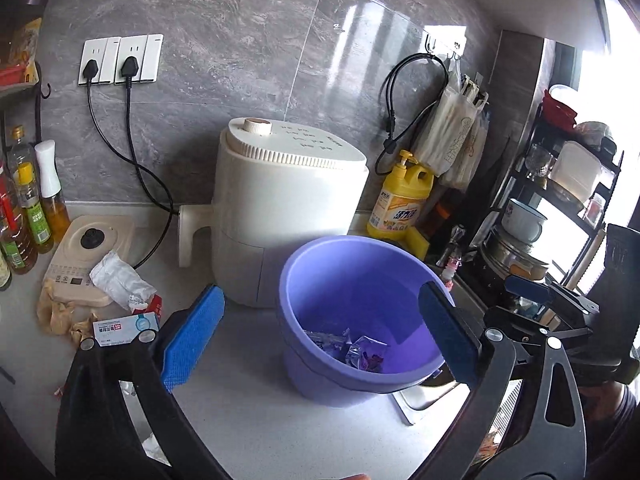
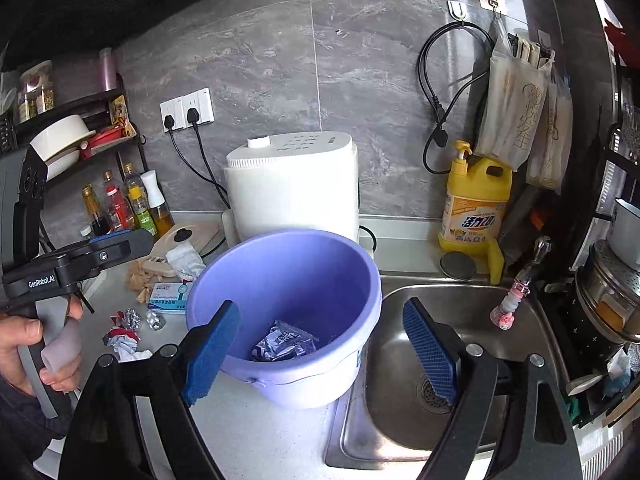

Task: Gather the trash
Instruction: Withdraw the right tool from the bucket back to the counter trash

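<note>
A purple plastic bucket [image 1: 360, 316] stands on the light counter [image 1: 248, 412], just in front of a white air fryer [image 1: 288, 208] and right beside the edge of the steel sink [image 2: 460, 360]. At its bottom lie a few crumpled silvery wrappers [image 1: 352, 350], seen also from the right wrist view [image 2: 284, 346].

The left tongs [image 1: 320, 332] are spread wide, holding nothing, their blue pads [image 1: 192, 336] on either side of the bucket in the picture. The right tongs [image 2: 324, 352] are likewise spread and empty, one pad before the bucket's near wall and the other over the sink basin. In the right wrist view the person's left hand [image 2: 36, 352] grips the handle of the left tool at the far left edge.

More trash is still on the counter, to the left of the bucket: a crumpled white paper wad [image 1: 120, 280] that rests partly on a beige induction cooker [image 1: 84, 256], a small blue and white medicine box [image 1: 126, 328], brownish torn scraps [image 1: 60, 316], and, in the right wrist view, a red and white crumpled wrapper [image 2: 122, 338] with a ball of foil [image 2: 132, 318] just beside it.

A yellow dish soap bottle [image 2: 474, 204] stands behind the sink against the grey tiled wall [image 1: 240, 40]. Oil and sauce bottles [image 1: 32, 200] are grouped at the counter's left end. Two black plugs sit in the wall sockets [image 1: 120, 60], and a black cable [image 2: 440, 100] hangs from a hook.
</note>
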Tool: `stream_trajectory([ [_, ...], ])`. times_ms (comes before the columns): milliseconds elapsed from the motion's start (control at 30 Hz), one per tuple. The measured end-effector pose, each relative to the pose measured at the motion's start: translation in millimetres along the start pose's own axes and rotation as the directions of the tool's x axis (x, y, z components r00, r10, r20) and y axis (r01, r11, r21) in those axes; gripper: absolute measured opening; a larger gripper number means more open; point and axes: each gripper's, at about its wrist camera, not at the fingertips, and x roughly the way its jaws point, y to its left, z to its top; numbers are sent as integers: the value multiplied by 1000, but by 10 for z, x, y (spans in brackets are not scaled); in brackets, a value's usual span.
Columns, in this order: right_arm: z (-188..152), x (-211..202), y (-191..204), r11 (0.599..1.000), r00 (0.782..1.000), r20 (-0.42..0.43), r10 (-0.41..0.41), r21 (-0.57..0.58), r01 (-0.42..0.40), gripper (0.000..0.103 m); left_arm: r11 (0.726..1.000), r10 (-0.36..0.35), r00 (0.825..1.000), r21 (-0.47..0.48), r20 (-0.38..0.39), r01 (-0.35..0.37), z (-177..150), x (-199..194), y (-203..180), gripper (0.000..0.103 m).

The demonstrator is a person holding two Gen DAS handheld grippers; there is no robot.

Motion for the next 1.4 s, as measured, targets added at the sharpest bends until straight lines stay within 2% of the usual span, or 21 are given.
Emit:
stream_trajectory([
  [333, 113, 311, 766, 986, 990, -24, 137, -96, -139, 82, 990, 123, 992, -75, 7, -122, -163, -424, 643, 97],
  [467, 110, 362, 1131, 964, 976, -13, 216, -159, -215, 82, 980, 172, 985, -99, 1, -171, -214, -597, 908, 97],
  [633, 108, 508, 1537, 938, 959, -43, 280, -201, -283, 82, 965, 227, 974, -135, -8, -226, -271, -789, 1220, 97],
  [833, 97, 784, 1886, 923, 945, -94, 314, -203, -327, 80, 947, 279, 960, -157, -25, -279, -382, -974, 1542, 97],
  [933, 73, 952, 2018, 924, 943, -121, 310, -197, -328, 75, 938, 294, 955, -181, -31, -295, -428, -1044, 1735, 96],
  [1000, 51, 1055, 2086, 924, 940, -138, 312, -187, -334, 73, 933, 302, 953, -194, -33, -303, -483, -1083, 1855, 94],
  [1167, -13, 1291, 2231, 925, 934, -185, 306, -174, -337, 66, 923, 308, 948, -220, -76, -317, -644, -1067, 2175, 79],
  [1233, -39, 1385, 2292, 924, 931, -201, 305, -173, -340, 64, 922, 300, 950, -227, -90, -313, -694, -1025, 2308, 76],
  [1300, -84, 1517, 2343, 917, 919, -229, 322, -167, -363, 62, 923, 284, 952, -237, -111, -303, -776, -934, 2460, 73],
  [1367, -143, 1679, 2397, 916, 910, -269, 316, -163, -367, 52, 918, 287, 946, -240, -151, -317, -856, -821, 2598, 59],
  [1400, -172, 1747, 2421, 917, 909, -282, 307, -168, -362, 51, 918, 281, 946, -242, -162, -315, -897, -774, 2658, 58],
])
